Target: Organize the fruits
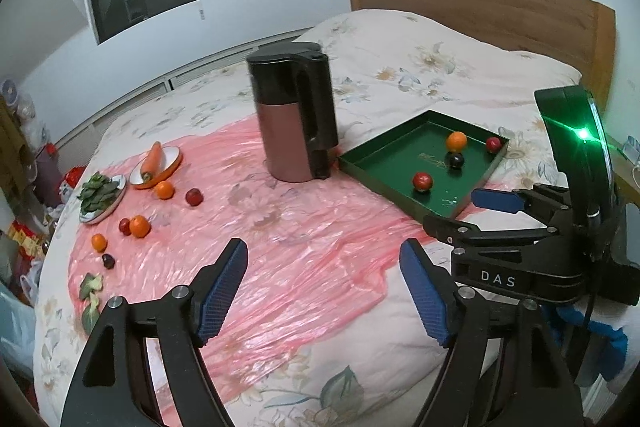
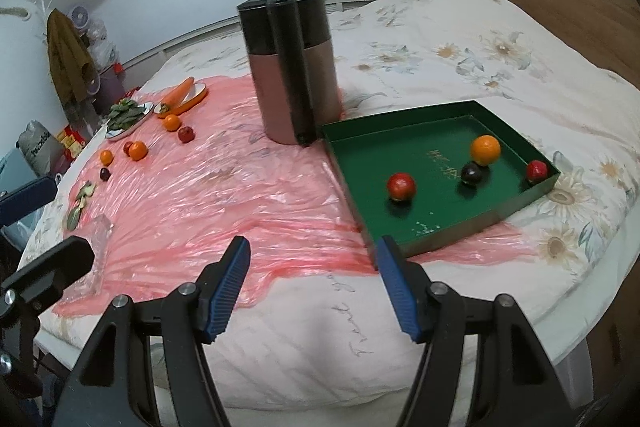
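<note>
A green tray [image 2: 352, 163] [image 1: 360, 159] on the bed holds an orange [image 2: 485, 149], a dark plum [image 2: 471, 174] and two red fruits [image 2: 401, 187] [image 2: 536, 170]. Several loose fruits lie far left on the pink plastic sheet: oranges [image 1: 164, 189] [image 1: 139, 226] [image 1: 99, 242], red fruits [image 1: 193, 197] [image 1: 125, 226] and a dark plum [image 1: 108, 261]. My left gripper [image 1: 322, 291] is open and empty above the sheet. My right gripper [image 2: 312, 289] is open and empty near the tray's front corner; it also shows in the left wrist view [image 1: 472, 215].
A black and pink kettle [image 1: 294, 115] stands mid-sheet beside the tray. A carrot on an orange-rimmed plate [image 1: 156, 163], a plate of green leaves [image 1: 100, 193] and loose leaves [image 1: 90, 291] lie at the left. A wooden headboard [image 1: 480, 11] is behind.
</note>
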Tool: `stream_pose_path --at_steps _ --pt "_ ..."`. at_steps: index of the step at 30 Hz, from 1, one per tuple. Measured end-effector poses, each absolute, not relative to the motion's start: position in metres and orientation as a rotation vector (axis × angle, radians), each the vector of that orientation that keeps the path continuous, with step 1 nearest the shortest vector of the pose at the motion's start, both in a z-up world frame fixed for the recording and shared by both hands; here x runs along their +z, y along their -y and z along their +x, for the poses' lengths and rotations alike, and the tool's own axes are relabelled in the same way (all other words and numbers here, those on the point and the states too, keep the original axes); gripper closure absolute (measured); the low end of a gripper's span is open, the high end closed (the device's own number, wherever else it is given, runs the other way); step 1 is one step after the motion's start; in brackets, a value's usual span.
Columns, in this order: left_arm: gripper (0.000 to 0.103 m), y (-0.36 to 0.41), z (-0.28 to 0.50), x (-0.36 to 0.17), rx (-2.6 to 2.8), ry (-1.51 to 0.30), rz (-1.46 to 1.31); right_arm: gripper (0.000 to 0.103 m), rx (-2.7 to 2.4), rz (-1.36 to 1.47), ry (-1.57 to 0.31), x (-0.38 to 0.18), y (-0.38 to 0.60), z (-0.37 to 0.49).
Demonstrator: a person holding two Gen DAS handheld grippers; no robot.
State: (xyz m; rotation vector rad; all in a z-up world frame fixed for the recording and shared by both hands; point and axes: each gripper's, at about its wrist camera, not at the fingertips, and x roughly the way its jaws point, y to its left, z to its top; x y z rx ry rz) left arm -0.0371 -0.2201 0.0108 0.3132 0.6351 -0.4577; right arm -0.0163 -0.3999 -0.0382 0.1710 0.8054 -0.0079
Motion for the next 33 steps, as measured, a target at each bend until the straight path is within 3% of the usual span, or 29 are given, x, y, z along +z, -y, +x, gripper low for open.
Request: stream_pose_path --at_steps 24,33 --pt "0.012 0.117 -0.028 0.012 -0.312 -0.621 0.156 0.001 0.073 0.037 -0.846 -0.033 0.313 0.0" --pt "0.011 0.087 -0.022 0.012 -0.289 -0.652 0.109 0.001 0.105 -0.001 -0.872 -0.039 0.288 0.015"
